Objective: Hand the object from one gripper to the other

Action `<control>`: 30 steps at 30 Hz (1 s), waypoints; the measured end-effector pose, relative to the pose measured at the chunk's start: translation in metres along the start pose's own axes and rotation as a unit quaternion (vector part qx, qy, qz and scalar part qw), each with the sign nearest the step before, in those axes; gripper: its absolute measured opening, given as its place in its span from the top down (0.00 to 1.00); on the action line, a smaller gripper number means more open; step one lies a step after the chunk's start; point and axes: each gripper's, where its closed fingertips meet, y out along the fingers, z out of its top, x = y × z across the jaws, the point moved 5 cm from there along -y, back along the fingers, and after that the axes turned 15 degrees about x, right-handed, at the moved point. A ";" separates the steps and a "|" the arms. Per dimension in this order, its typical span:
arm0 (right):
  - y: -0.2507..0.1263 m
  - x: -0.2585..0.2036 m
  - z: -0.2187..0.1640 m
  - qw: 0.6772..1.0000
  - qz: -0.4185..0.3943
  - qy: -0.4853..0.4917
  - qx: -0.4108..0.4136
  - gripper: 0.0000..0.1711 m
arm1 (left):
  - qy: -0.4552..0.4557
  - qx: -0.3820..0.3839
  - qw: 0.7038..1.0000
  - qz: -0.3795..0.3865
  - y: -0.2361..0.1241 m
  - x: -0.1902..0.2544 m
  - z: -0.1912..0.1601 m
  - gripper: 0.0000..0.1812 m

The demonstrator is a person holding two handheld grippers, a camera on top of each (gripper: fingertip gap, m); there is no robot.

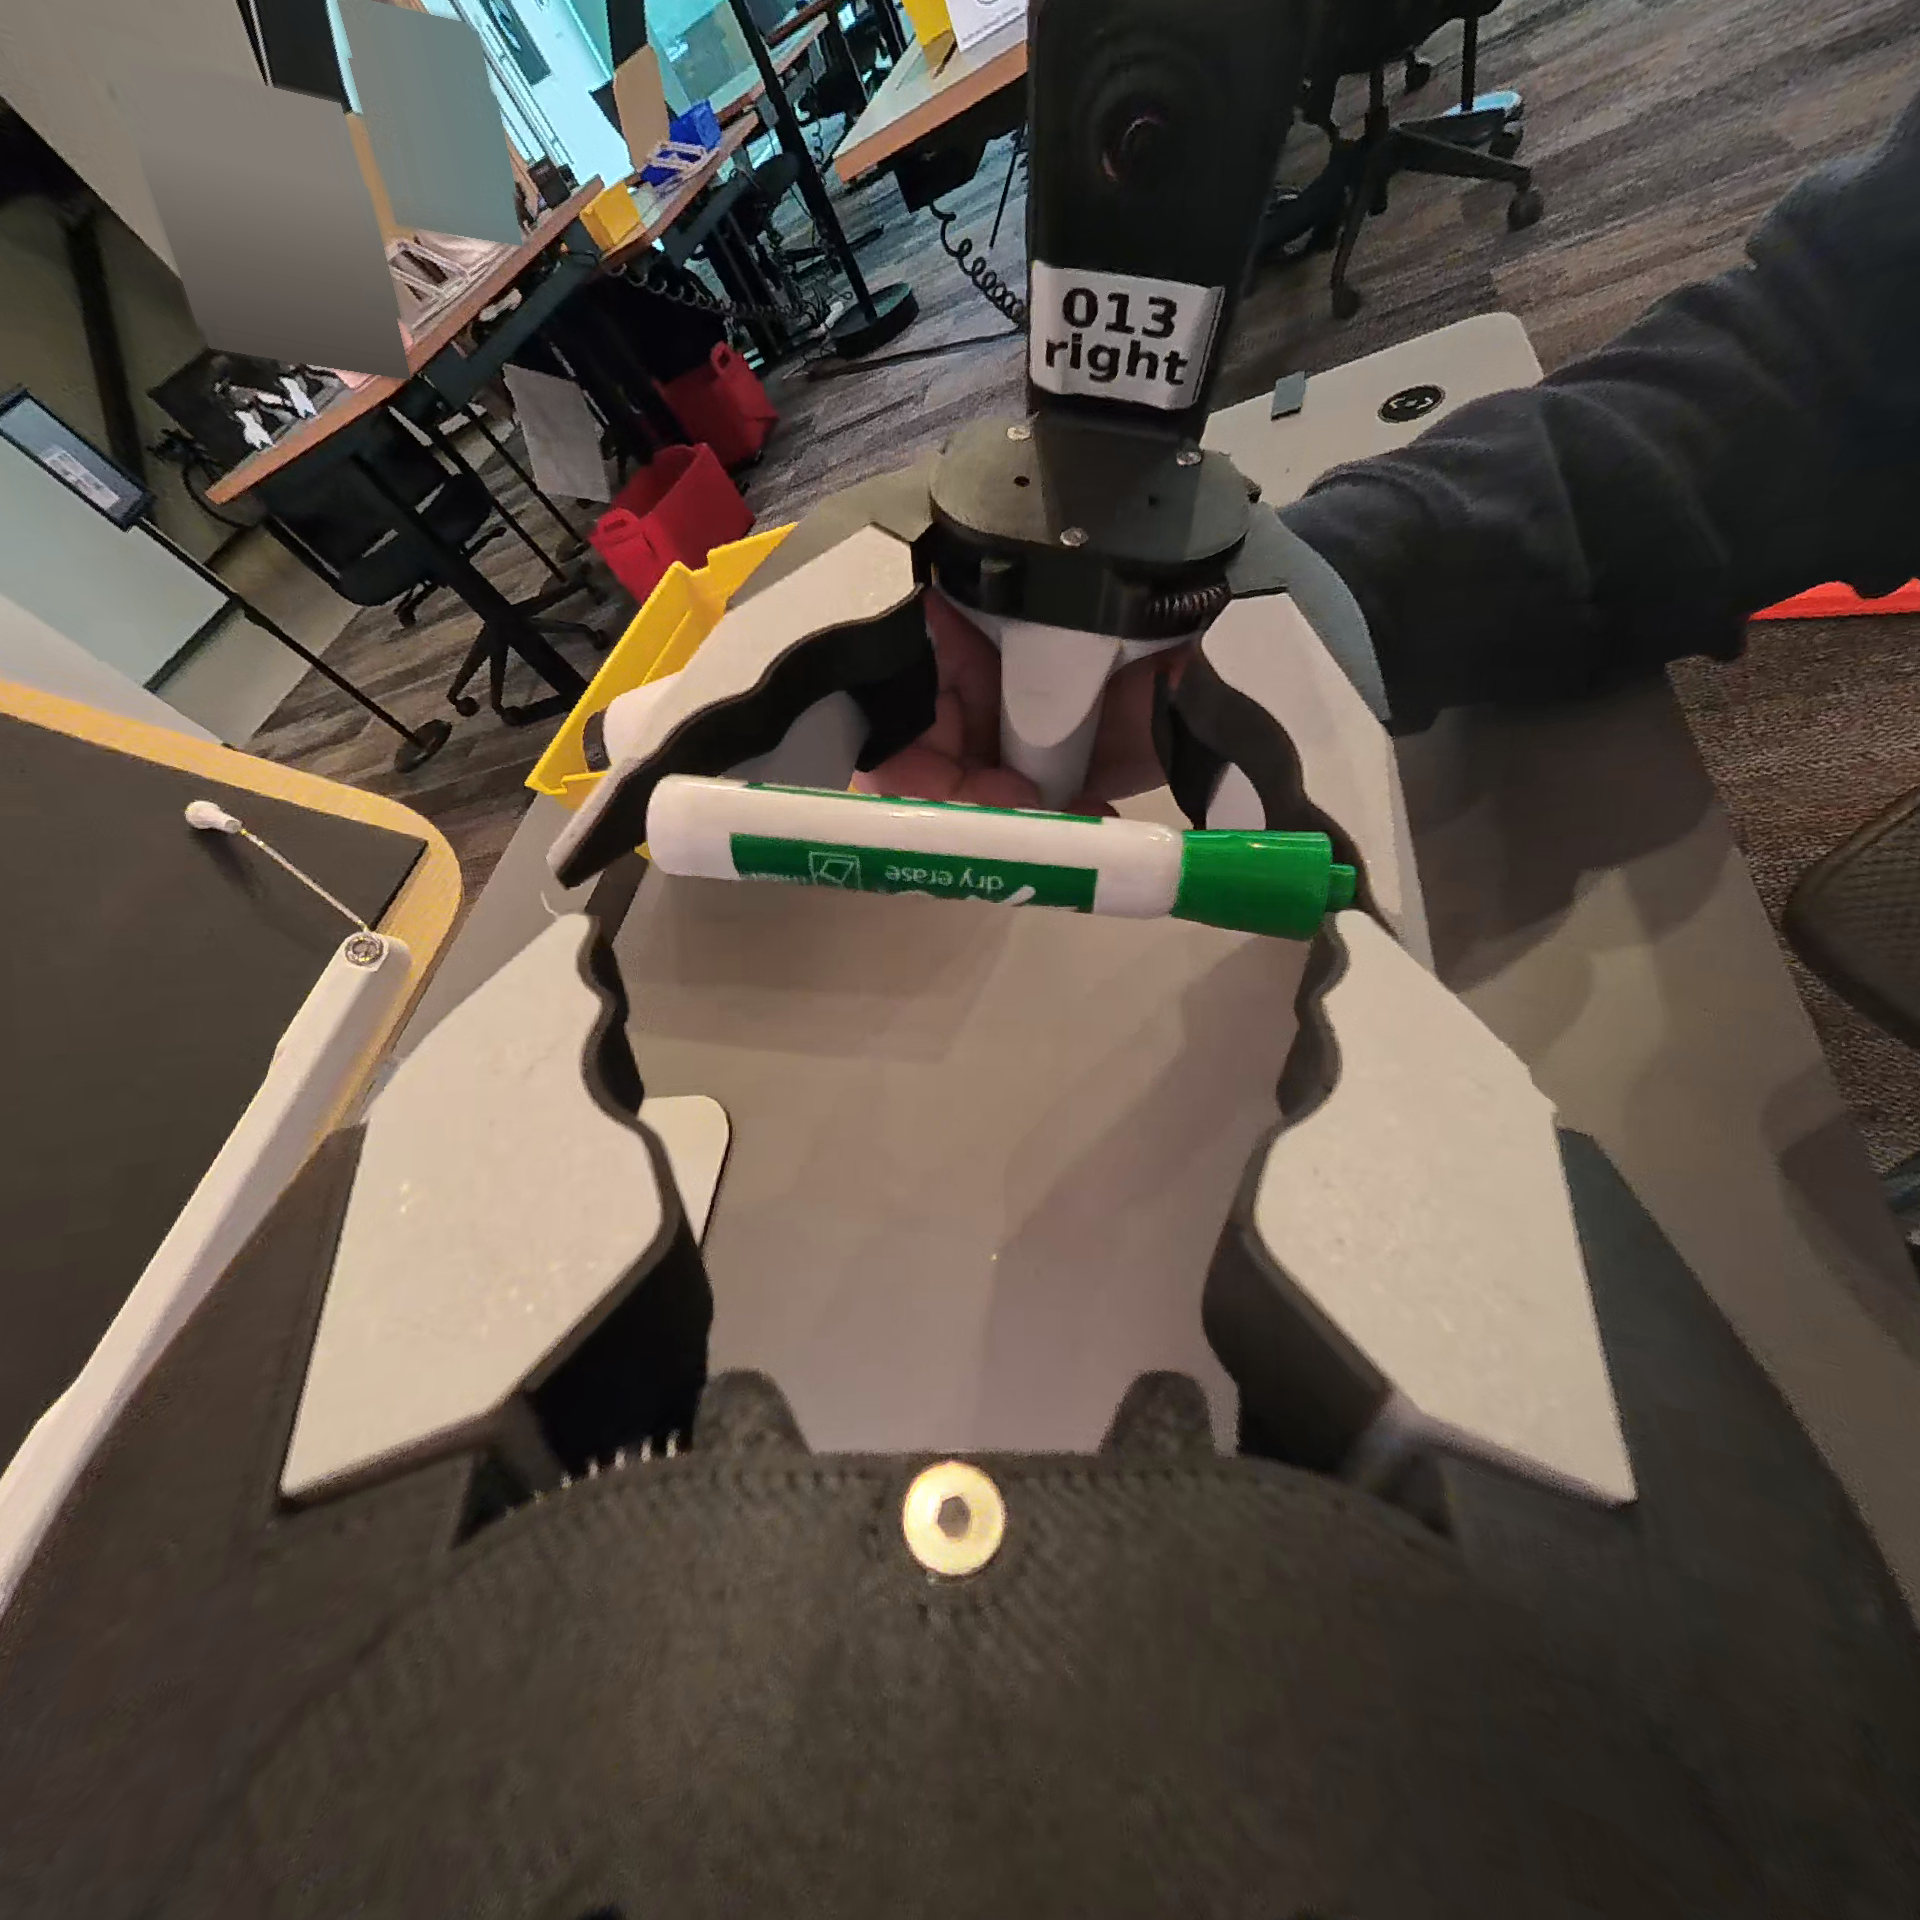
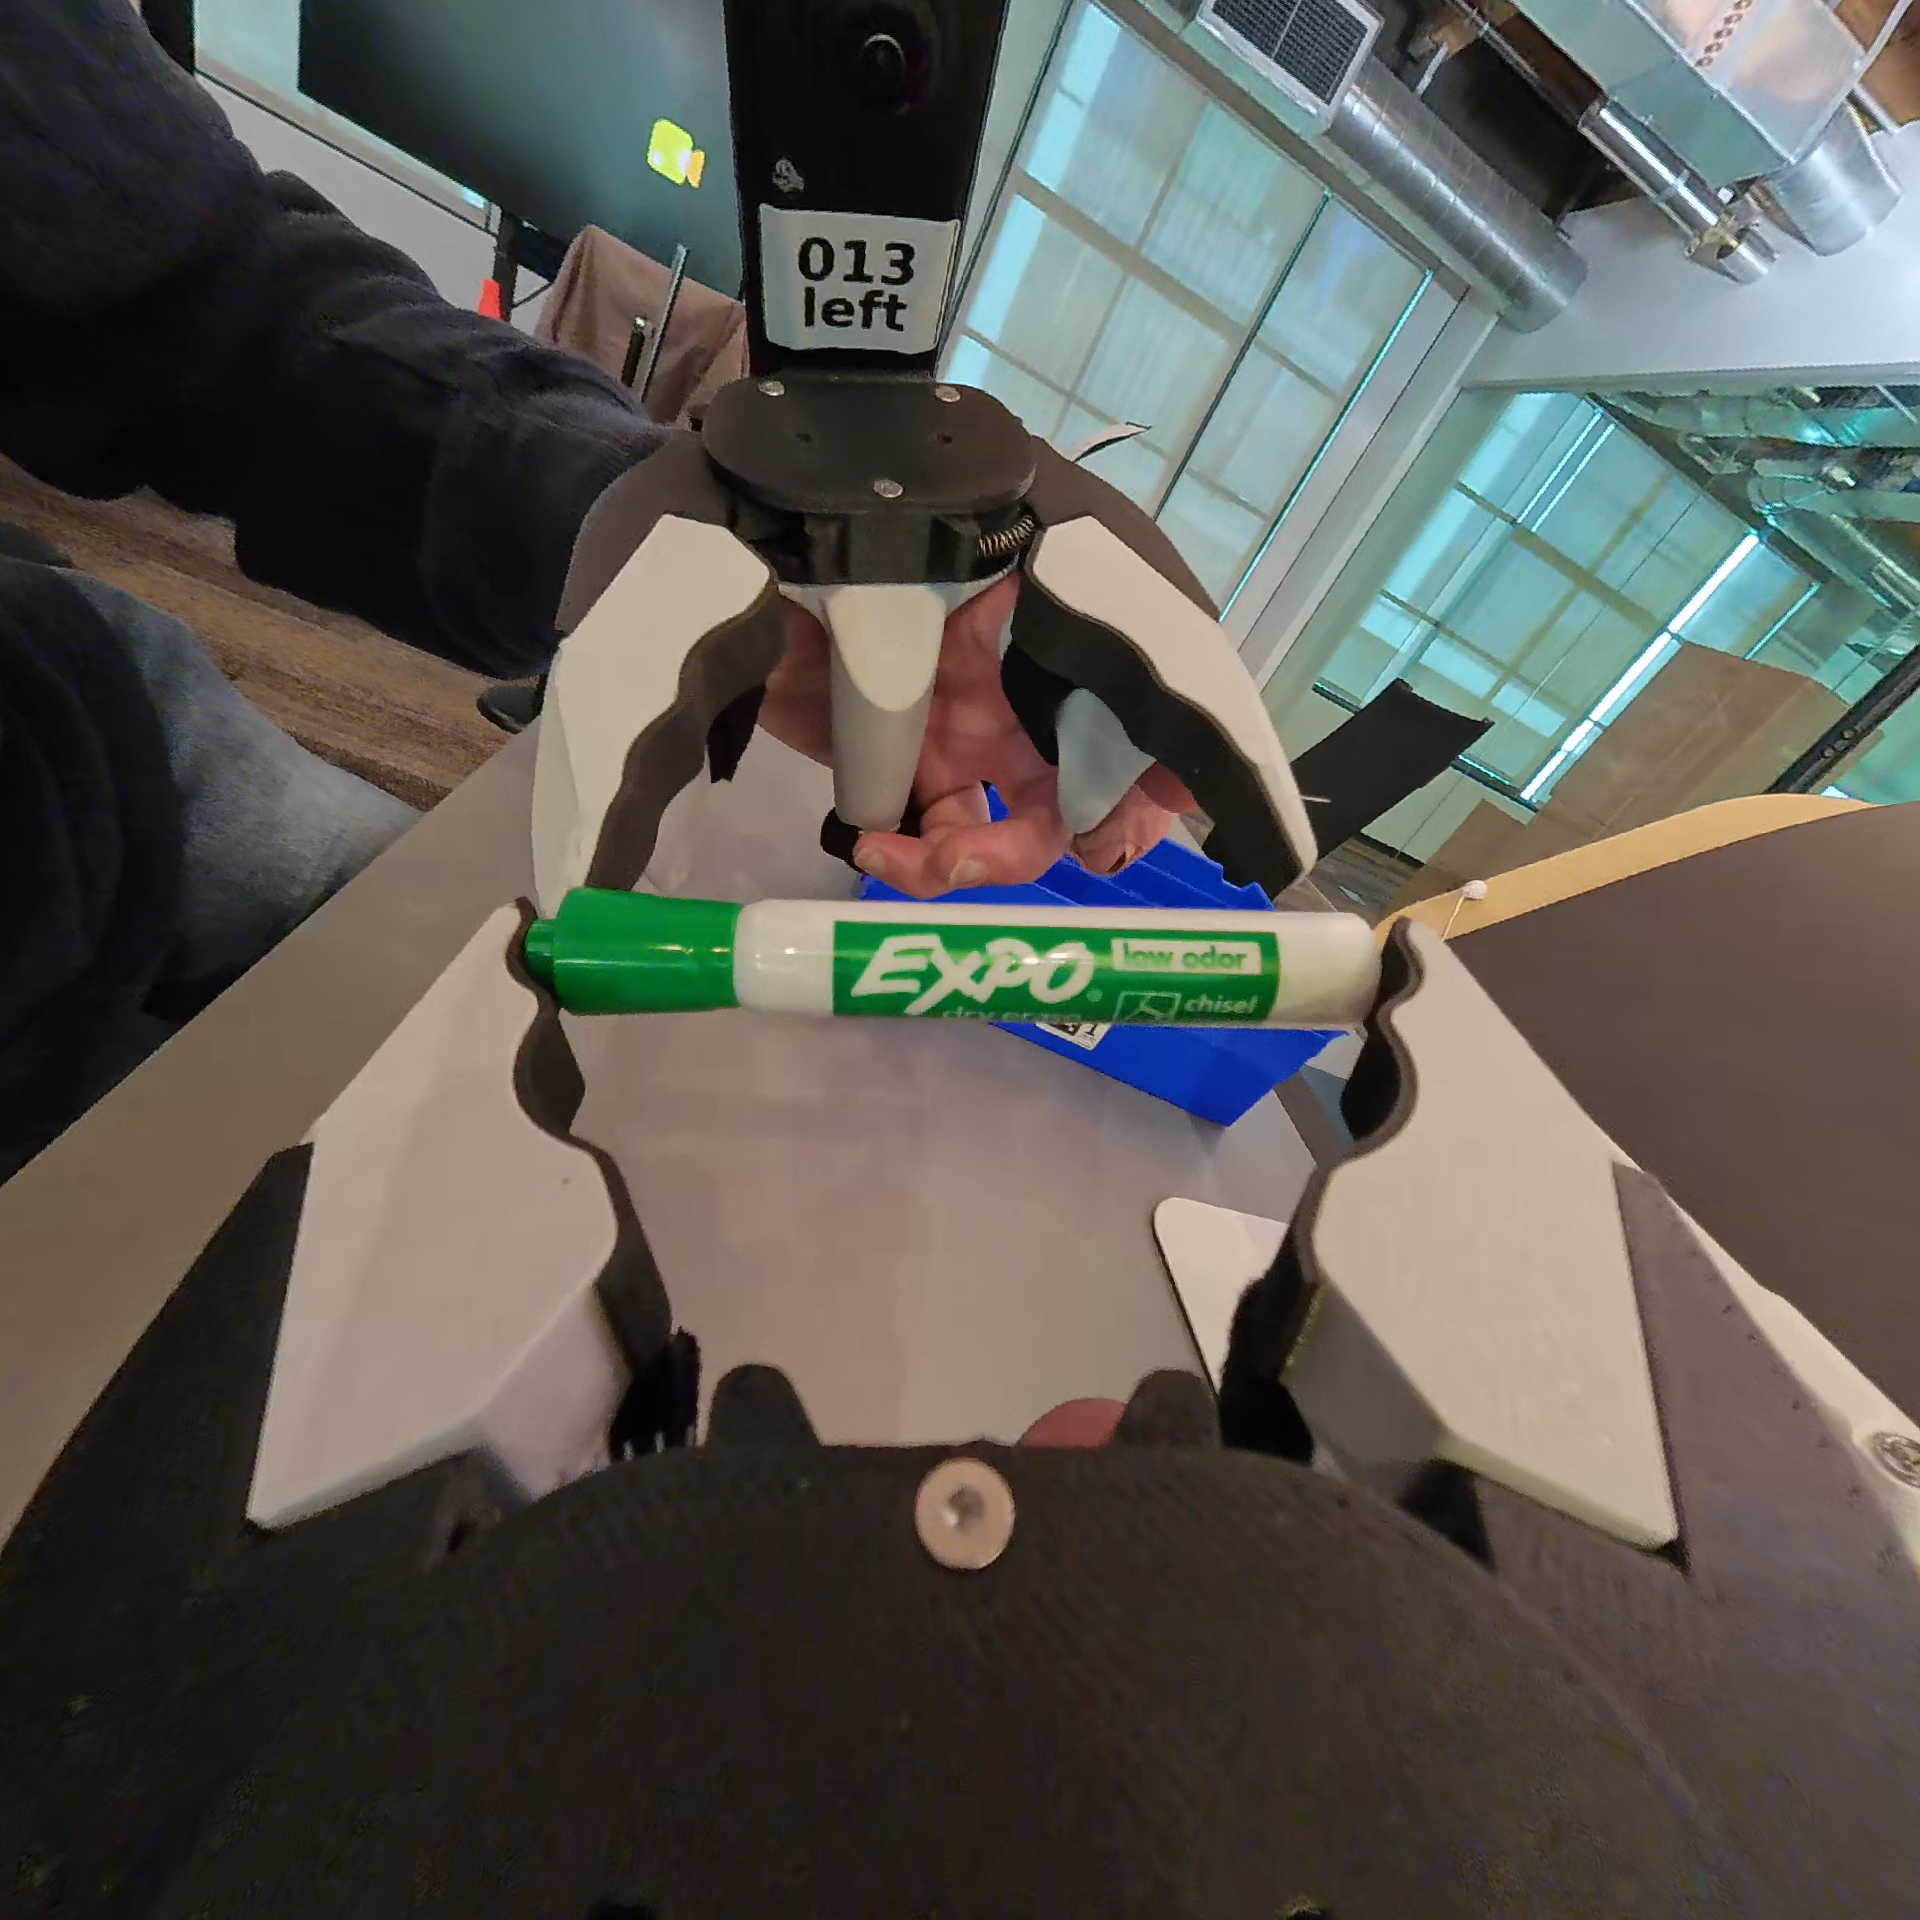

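Observation:
A green-capped dry-erase marker [image 1: 935, 847] lies crosswise in the air over the grey table [image 1: 935, 1195]. My right gripper [image 2: 956, 961] is shut on the marker [image 2: 997, 966], pinching it end to end between its fingertips, cap on the left in the right wrist view. My left gripper [image 1: 961, 935] faces it tip to tip with its jaws spread wide, its fingertips just short of the marker's ends and not pressing on it. The right gripper [image 1: 966, 878] shows opposite in the left wrist view, and the left gripper [image 2: 925, 878] in the right wrist view.
A yellow bin [image 1: 644, 675] and a blue bin [image 2: 1164, 1070] sit on the table behind the grippers. A black-topped table with a tan edge [image 1: 156, 987] stands to one side. Dark sleeves [image 1: 1558, 520] hold both grippers. Red bins [image 1: 675, 520], desks and chairs stand farther off. My left and right fingertips are right by each other.

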 end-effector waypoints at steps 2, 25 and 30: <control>0.000 -0.002 0.000 1.000 0.006 0.001 0.003 0.13 | -0.001 0.003 1.000 0.000 0.001 0.000 0.000 0.32; 0.004 -0.014 0.001 0.999 0.028 0.010 0.024 0.13 | 0.007 0.009 0.998 -0.065 0.007 0.011 0.001 0.33; 0.004 -0.014 0.004 0.999 0.030 0.003 0.027 0.13 | 0.015 0.014 0.998 -0.063 0.007 0.012 0.002 0.33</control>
